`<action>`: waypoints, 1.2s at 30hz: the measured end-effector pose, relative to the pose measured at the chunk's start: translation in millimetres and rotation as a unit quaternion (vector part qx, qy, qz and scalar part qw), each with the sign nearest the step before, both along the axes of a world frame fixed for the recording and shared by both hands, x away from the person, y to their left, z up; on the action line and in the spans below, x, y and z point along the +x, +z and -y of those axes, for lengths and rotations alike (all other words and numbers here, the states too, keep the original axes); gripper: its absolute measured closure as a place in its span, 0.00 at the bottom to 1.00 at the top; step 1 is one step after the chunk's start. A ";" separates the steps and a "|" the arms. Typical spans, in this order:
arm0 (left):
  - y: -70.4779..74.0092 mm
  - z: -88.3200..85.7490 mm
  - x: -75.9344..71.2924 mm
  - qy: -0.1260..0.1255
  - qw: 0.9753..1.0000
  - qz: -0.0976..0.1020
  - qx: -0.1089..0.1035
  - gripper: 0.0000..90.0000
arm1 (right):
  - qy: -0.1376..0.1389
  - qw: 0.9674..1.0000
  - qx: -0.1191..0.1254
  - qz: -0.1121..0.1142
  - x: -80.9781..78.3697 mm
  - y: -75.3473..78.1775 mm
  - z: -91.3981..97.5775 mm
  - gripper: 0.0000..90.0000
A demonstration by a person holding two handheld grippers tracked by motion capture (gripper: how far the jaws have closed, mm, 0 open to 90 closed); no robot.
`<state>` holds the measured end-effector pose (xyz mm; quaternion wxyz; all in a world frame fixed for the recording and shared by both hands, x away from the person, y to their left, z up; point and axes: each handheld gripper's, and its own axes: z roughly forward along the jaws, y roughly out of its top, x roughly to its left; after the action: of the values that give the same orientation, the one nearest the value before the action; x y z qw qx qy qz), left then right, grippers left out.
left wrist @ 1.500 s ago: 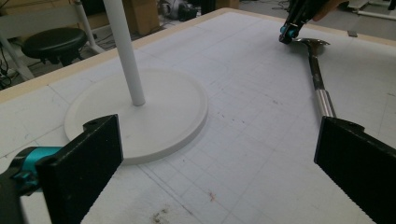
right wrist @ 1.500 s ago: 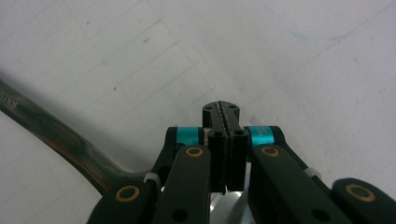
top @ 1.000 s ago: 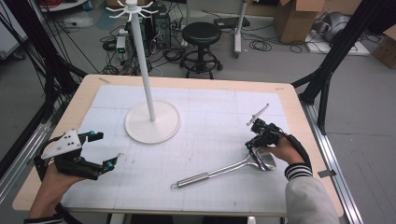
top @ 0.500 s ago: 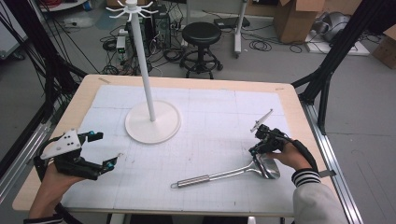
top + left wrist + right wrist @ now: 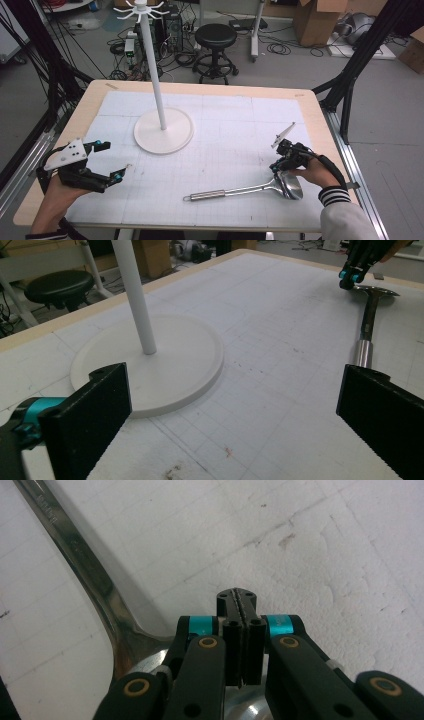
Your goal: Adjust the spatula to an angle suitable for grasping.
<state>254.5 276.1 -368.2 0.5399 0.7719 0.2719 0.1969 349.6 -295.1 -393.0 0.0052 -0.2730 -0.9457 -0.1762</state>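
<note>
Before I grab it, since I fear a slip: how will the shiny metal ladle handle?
The shiny metal ladle looks rigid, so it probably won't flex. Its polished round handle may slip or roll between pads. The bowl end, under the shut right gripper, likely weighs it down.

On the counter lies a mat. The stand is on the mat's far left part. The ladle lies near right, bowl to the right. The right tool is just above the bowl; the left tool is near left, well apart. A stool stands beyond the counter.
</note>
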 end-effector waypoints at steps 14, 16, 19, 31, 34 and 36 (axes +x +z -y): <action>1.2 -0.6 -0.7 0.000 1.000 0.003 0.000 0.02 | 0.013 1.000 -0.005 -0.002 -12.0 0.9 4.0 1.00; 1.3 -0.9 -0.8 0.001 1.000 0.003 0.000 0.02 | 0.013 1.000 -0.006 -0.002 -13.5 1.5 4.3 1.00; 1.3 -0.8 -0.8 0.002 1.000 0.003 -0.001 0.02 | 0.022 1.000 0.002 0.001 -15.2 2.4 3.8 0.98; 1.2 -0.4 -0.8 0.000 1.000 0.003 0.001 0.02 | 0.031 0.998 0.027 0.053 -22.2 34.6 3.9 0.80; 1.2 -0.6 -0.8 0.001 1.000 0.002 0.000 0.02 | 0.038 0.997 0.028 0.067 -26.2 40.7 1.6 0.66; 1.4 -0.8 -0.9 0.003 1.000 0.003 0.000 0.02 | 0.047 0.996 0.032 0.071 -29.0 43.9 0.9 0.61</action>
<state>253.6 276.8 -366.9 0.5405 0.7704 0.2722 0.2005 320.6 -296.0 -349.2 -0.0453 -0.2145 -0.9494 -0.2247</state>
